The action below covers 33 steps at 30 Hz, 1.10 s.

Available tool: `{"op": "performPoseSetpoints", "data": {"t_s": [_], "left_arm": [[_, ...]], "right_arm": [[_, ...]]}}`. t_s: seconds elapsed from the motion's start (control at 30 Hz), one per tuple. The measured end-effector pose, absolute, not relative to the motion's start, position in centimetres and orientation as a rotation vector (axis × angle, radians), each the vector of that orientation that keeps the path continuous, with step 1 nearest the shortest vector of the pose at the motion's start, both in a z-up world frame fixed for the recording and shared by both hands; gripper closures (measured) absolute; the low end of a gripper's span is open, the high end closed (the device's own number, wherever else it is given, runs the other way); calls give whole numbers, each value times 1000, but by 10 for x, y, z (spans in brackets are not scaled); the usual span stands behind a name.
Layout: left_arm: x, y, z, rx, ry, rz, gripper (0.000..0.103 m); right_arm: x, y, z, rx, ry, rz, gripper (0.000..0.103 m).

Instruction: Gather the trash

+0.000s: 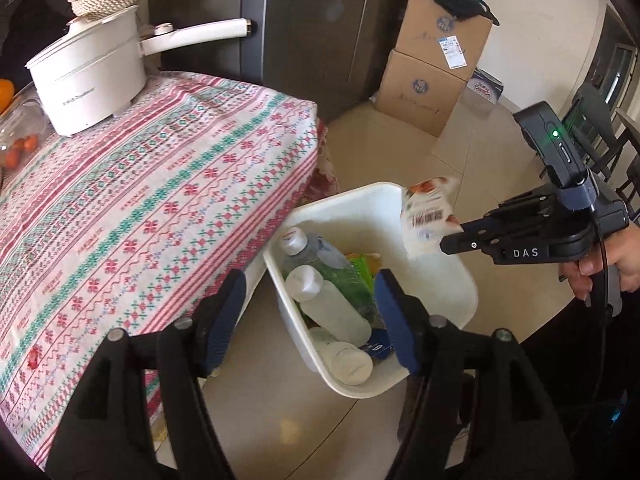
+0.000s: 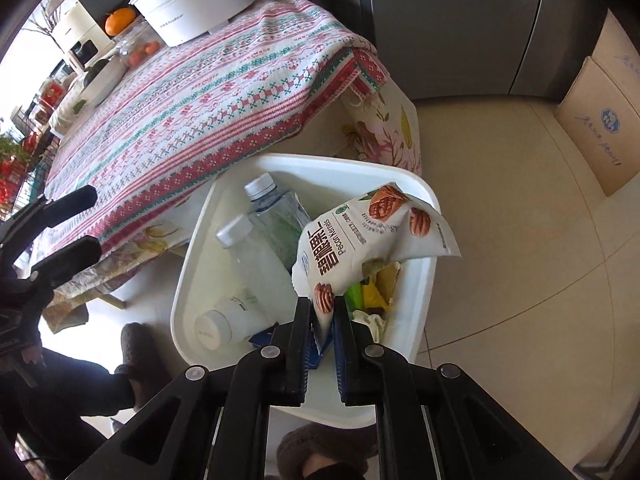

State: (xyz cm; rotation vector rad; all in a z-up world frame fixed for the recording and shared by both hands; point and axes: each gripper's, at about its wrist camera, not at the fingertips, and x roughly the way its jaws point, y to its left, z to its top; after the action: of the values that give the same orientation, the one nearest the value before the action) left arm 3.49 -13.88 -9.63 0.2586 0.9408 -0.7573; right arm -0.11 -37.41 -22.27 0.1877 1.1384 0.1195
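Right tongs [image 2: 323, 320] were narrow, pinching a white pecan snack bag [image 2: 372, 236] above the white trash bin [image 2: 424, 280]. Left tongs [image 1: 310, 320] stood wide and empty. Bin sat on beige floor tiles [image 2: 500, 200] beside the tabletop with its patterned cloth [image 1: 140, 208], holding plastic bottles [image 1: 332, 304]. Grey fridge [image 1: 320, 32] and cardboard boxes [image 1: 424, 80] were behind.

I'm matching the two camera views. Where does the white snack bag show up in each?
Left wrist: snack bag right of centre, at the right hand-held gripper's tips.
Right wrist: snack bag at centre, between that gripper's pads.
Shared landmark: white bin below it.
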Motion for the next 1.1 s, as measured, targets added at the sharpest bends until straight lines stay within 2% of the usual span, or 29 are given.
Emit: {"op": "performPoseSetpoints", "data": {"t_s": [0.03,0.07,0.1,0.17,0.47,0.53,0.57,0.67,0.87,0.97,1.1], "left_arm": [[35,-137,-97,260,942,-753,33],[36,-135,-97,268,945,-744,33],[36,-133,-97,272,947,-737,32],[36,-129,-99,278,955,-723,29],[35,-111,-95,279,968,-627,14],[34,-107,-94,275,975,-612,3],[32,-104,-93,271,969,-597,2],[28,-96,-90,264,961,-548,1],[19,-74,-82,238,968,-399,1],[11,-62,-71,194,953,-343,1],[-3,-54,-57,172,908,-292,1]], "right_arm": [[0,-374,-224,188,1147,113,85],[1,-374,-225,192,1159,103,77],[2,-375,-226,200,1170,90,61],[4,-378,-227,237,1177,72,42],[6,-371,-217,214,1151,50,33],[7,-367,-215,192,1148,42,31],[6,-365,-213,183,1142,39,29],[1,-356,-205,157,1114,46,18],[-18,-339,-184,130,1003,35,12],[-33,-326,-164,99,921,16,0],[-52,-308,-143,35,835,-39,0]]}}
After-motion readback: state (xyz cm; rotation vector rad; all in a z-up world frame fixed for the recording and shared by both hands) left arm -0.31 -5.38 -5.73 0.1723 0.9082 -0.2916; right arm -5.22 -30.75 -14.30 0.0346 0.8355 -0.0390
